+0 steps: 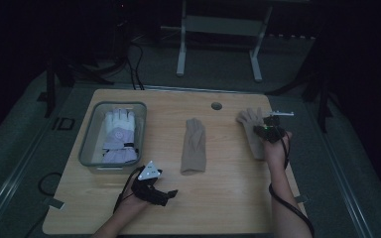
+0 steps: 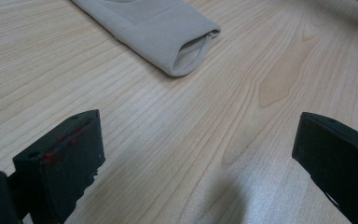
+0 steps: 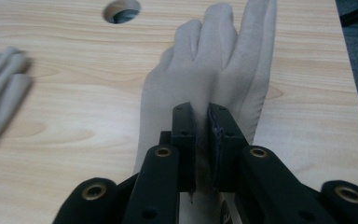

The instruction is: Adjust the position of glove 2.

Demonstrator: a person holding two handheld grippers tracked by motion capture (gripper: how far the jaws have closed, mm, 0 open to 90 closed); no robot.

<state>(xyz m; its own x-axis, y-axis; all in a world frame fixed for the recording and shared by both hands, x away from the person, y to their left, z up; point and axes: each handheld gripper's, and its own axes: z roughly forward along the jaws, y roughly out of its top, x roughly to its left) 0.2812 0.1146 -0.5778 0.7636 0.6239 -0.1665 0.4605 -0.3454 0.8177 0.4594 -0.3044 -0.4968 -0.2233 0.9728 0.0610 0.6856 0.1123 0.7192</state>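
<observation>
Left gripper (image 2: 200, 154) fingers apart; right gripper (image 3: 202, 140) pinched.

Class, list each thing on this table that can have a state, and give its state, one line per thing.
Left gripper: open, holding nothing, above bare wood.
Right gripper: shut on the right beige glove.
Middle beige glove: lying flat, untouched.
Clear bin: lidless, holding a white glove.

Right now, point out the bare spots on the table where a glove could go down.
Bare wood lies between the bin and the middle glove, and between that glove and the right glove pinched in the right gripper. The near strip is free beyond the open left gripper. The bin holds white gloves.
</observation>
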